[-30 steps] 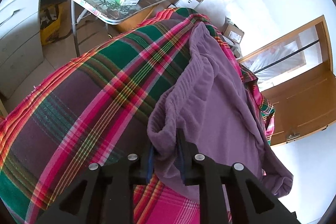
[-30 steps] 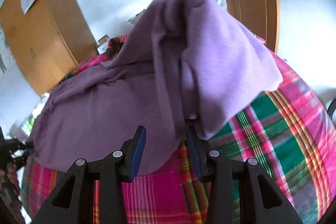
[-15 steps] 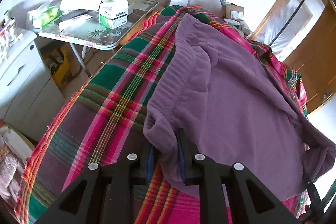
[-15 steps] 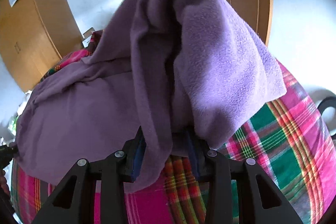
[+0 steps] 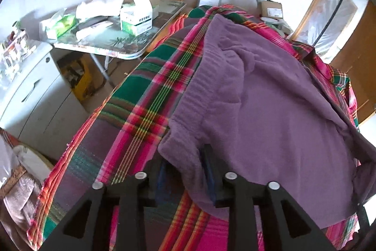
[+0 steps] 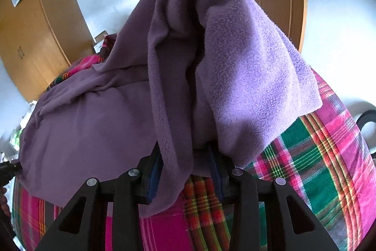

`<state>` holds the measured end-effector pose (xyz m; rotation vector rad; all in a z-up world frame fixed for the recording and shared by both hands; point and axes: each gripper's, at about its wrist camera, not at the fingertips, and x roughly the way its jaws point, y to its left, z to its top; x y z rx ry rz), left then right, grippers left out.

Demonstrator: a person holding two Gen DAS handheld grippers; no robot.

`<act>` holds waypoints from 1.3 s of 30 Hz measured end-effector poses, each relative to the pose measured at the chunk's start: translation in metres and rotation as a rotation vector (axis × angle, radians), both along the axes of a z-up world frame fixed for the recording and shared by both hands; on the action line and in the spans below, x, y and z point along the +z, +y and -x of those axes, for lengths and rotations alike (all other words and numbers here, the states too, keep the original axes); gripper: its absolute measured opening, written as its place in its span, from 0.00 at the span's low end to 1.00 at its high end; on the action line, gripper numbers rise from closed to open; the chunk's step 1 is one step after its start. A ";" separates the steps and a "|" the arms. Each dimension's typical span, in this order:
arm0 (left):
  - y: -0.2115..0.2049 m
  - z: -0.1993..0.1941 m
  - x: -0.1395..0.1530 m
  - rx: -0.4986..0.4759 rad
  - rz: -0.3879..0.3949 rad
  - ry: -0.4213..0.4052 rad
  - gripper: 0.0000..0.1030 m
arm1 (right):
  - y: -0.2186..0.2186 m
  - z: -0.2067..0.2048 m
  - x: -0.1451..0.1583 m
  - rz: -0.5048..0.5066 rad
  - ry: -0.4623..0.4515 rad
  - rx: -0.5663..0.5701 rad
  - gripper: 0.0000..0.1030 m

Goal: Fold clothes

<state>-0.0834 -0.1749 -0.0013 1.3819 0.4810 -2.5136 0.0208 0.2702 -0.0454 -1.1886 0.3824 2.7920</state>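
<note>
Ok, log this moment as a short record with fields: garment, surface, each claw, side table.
garment: purple fleece garment, partly lifted, rest lying on the bed
surface: plaid blanket, pink, green and purple
left claw: shut on a garment edge
right claw: shut on a raised fold of fleece
side table: left of the bed, holding a white and green box

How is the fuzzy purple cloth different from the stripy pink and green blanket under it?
The plain purple fleece garment is one colour; the pink, green and purple plaid blanket has crossing stripes. The garment looks fuzzy, the blanket flat-woven. The garment is bunched, with edges lifted by the left gripper and right gripper; the blanket lies spread flat beneath it. Both are soft cloth.
</note>
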 end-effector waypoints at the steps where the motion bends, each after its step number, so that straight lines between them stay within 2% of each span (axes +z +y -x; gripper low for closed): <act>1: 0.001 0.001 0.000 -0.003 0.008 0.000 0.31 | 0.000 0.000 0.000 -0.001 0.001 0.001 0.37; 4: 0.001 0.008 0.000 0.004 0.011 -0.001 0.34 | 0.000 -0.001 0.001 0.000 0.001 0.006 0.37; 7: -0.004 0.009 0.000 0.023 -0.020 0.005 0.34 | 0.001 -0.001 0.001 0.006 0.001 0.004 0.37; 8: -0.005 0.009 0.000 0.027 -0.028 0.009 0.34 | 0.002 -0.001 0.001 0.006 0.001 0.000 0.34; 9: -0.005 0.007 0.000 0.029 -0.030 0.014 0.34 | 0.002 -0.001 0.001 0.006 0.001 -0.003 0.27; 11: -0.007 0.007 0.000 0.041 -0.022 0.009 0.22 | 0.003 -0.002 0.002 0.002 0.004 -0.006 0.19; 12: -0.009 0.006 0.000 0.049 -0.029 0.008 0.22 | 0.003 -0.002 0.002 0.000 0.006 -0.007 0.15; 15: -0.018 0.002 -0.001 0.070 -0.094 0.017 0.17 | 0.000 -0.005 0.005 -0.008 0.021 0.003 0.11; 20: -0.018 -0.008 0.004 0.073 -0.095 0.047 0.13 | 0.001 -0.013 0.011 -0.021 0.044 0.004 0.09; 39: -0.029 -0.063 0.011 0.078 -0.143 0.125 0.13 | 0.010 -0.063 0.031 0.019 0.110 -0.016 0.08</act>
